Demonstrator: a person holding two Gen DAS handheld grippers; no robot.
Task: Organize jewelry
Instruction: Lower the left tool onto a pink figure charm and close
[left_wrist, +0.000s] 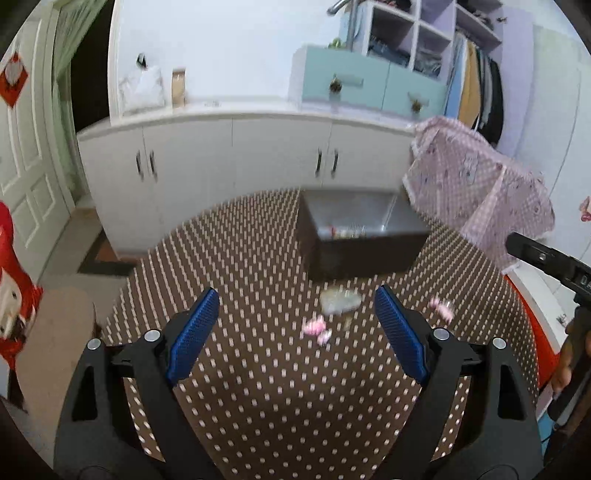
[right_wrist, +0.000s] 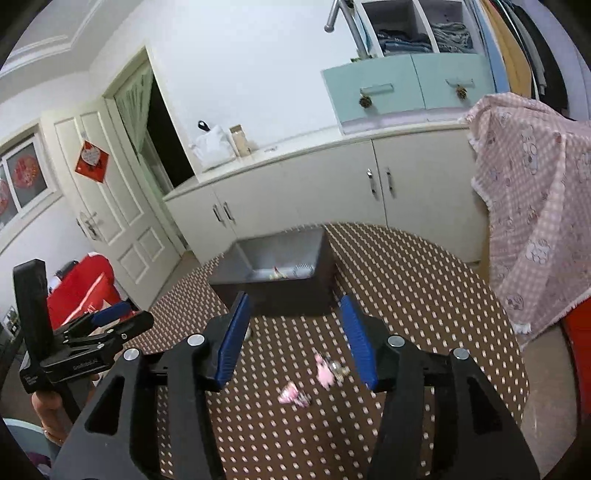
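On the round brown dotted table (left_wrist: 258, 398) stands an open dark box (left_wrist: 365, 254) with a grey lining and a few small pieces at its bottom. In front of it lie a clear shiny piece (left_wrist: 340, 301), a pink jewelry piece (left_wrist: 316, 328) and a second pink piece (left_wrist: 441, 308). My left gripper (left_wrist: 295, 295) is open above the table, the first pink piece lying below its gap. In the right wrist view, my right gripper (right_wrist: 294, 297) is open too, short of the box (right_wrist: 273, 291), with both pink pieces (right_wrist: 327, 369) (right_wrist: 293, 393) on the cloth beneath it, untouched.
A pink checked cloth (left_wrist: 480, 184) drapes over something at the table's right side. White cabinets (left_wrist: 229, 155) run behind the table. A red object (right_wrist: 85, 288) stands at the left. The left gripper (right_wrist: 110, 321) shows at the left of the right wrist view.
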